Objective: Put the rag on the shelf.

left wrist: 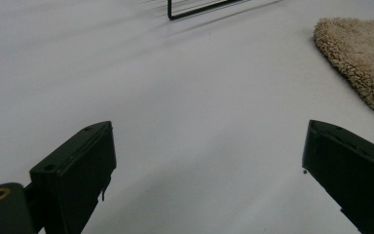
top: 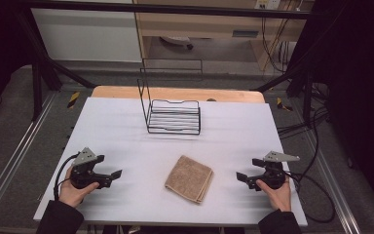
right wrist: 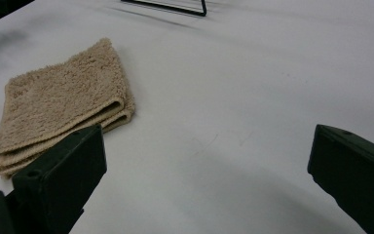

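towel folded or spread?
Folded. The towel lies flat on the table, and its near edge shows stacked layers in the right gripper view.

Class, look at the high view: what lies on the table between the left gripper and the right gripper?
A folded tan towel lies between the left gripper and right gripper, touching neither; the rest is bare white table.
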Demonstrator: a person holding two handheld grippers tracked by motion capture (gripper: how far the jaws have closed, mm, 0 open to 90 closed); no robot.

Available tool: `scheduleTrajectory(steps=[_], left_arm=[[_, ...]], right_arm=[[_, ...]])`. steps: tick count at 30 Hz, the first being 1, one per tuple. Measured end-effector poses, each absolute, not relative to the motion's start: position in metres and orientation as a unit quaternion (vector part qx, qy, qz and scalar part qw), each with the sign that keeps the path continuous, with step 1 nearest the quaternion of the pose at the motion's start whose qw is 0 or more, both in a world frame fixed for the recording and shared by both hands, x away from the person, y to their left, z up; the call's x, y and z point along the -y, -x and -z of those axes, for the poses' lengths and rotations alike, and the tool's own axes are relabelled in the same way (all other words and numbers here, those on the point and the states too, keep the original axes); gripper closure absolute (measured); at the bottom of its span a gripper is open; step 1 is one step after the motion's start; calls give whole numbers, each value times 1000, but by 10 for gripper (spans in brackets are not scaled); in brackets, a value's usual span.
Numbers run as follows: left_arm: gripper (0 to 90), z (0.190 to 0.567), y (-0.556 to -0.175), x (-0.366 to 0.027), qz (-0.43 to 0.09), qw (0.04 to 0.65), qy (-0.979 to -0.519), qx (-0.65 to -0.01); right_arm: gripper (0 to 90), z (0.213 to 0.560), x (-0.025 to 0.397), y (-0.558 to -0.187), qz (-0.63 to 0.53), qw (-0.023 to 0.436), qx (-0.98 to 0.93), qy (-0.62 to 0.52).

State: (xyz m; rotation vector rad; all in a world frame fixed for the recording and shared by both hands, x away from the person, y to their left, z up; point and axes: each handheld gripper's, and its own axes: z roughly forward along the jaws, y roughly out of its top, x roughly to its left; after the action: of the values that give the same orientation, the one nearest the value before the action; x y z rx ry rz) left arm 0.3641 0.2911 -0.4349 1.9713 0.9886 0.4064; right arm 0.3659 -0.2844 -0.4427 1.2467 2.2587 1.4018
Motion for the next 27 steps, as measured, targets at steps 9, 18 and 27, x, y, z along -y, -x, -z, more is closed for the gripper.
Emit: scheduleTrajectory(steps=[9,18,27], left_arm=[[54,435,-363,-289,-159,435,-793,-395],[52,435,-364,-281,-152,434,-797,-391],[49,435,-364,-273,-149,431,-801,-386]], right_arm=[[12,443,284,-366,-473,101,-767,-422],[13,444,282,-365,-470,99,-769,-421],[12,444,282,-365,-469,101,-769,-422]])
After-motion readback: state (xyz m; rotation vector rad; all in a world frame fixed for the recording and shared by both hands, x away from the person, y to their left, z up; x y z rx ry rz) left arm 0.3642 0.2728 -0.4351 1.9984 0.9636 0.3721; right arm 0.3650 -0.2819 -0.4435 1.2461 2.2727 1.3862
